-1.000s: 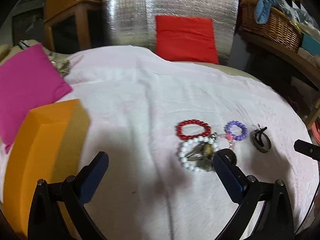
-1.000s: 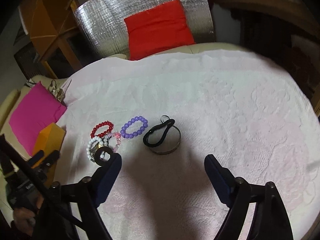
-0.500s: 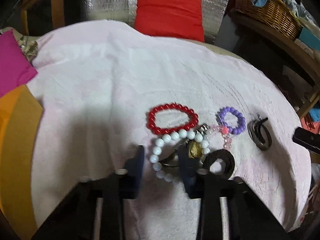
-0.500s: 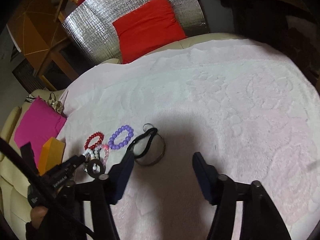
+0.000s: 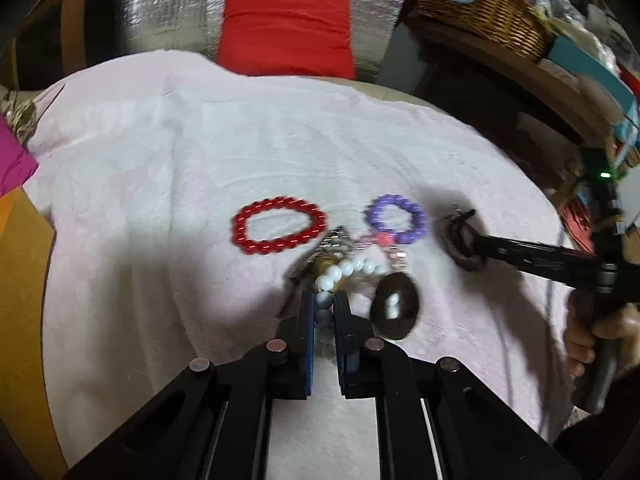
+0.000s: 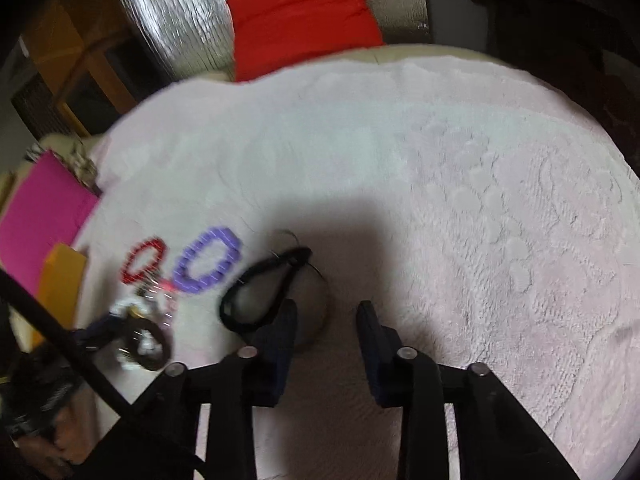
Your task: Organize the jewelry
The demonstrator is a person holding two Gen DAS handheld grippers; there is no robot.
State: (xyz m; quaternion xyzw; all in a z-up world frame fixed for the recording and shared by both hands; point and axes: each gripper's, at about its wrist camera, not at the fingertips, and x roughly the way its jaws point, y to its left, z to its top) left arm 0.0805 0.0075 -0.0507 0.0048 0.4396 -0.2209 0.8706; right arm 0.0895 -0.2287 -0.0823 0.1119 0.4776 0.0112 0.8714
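A pale pink textured cloth point(image 5: 168, 184) is spread over the surface, and the jewelry is gathered near its front edge. In the left wrist view, the left hand-held gripper point(image 5: 324, 308) is seen with its jaws closing, nearly together, on the white bead bracelet point(image 5: 344, 270); a few of the beads are caught between the blue pads. Just beyond it a red bead bracelet point(image 5: 278, 226) is laid flat, and to the right of that a purple bead bracelet point(image 5: 396, 216). A dark round ring-like piece point(image 5: 396, 306) is found just right of the white beads, and a small gold and silver piece is tangled with them, too blurred to be told apart.

In the right wrist view, the right hand-held gripper point(image 6: 326, 320) is seen with its jaws closing but apart, nothing pressed between the pads. A black hair tie point(image 6: 256, 292) lies across a metal bangle point(image 6: 320, 320), and the left pad is placed just over them. A red cushion point(image 6: 304, 12) is propped against a silver foil panel point(image 6: 176, 20) behind.
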